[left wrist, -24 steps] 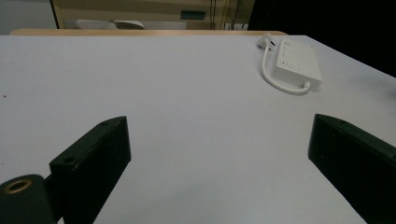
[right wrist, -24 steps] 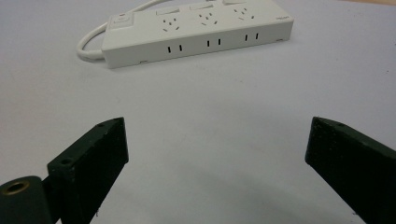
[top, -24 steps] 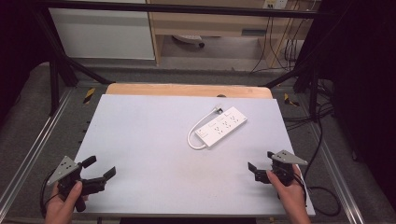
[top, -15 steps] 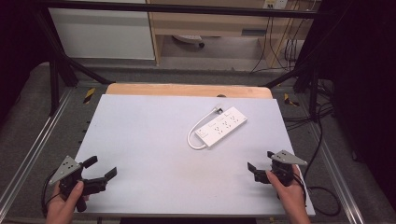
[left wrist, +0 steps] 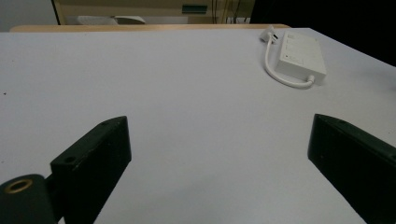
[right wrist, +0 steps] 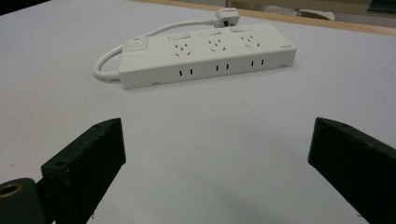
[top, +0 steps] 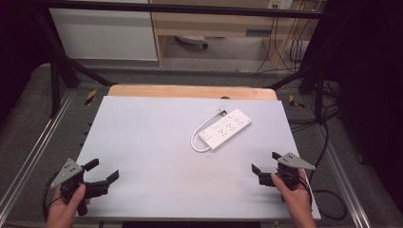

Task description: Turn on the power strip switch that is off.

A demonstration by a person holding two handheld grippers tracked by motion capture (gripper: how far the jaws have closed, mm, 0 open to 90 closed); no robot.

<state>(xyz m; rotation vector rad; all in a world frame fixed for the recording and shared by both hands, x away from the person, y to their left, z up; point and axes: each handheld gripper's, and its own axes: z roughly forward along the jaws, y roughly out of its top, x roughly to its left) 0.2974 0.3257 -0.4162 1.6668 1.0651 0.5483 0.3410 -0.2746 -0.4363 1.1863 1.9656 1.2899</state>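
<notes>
In the high view the power strip (top: 224, 129) lies right of centre on the table (top: 142, 142), well apart from both grippers; the left gripper (top: 102, 171) has drifted slightly toward the near edge, the right gripper (top: 266, 162) has kept still. The left gripper view shows wide, empty jaws and the strip far off. The right gripper view shows the same spread, nothing held, strip ahead, so I judge the reach not yet begun.

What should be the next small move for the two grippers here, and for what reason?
Probably bring the right gripper forward toward the white power strip, since it is the nearer one. Both it and the left gripper stand open and empty near the front edge of the table, apart from the strip, whose cord curls beside it.
</notes>
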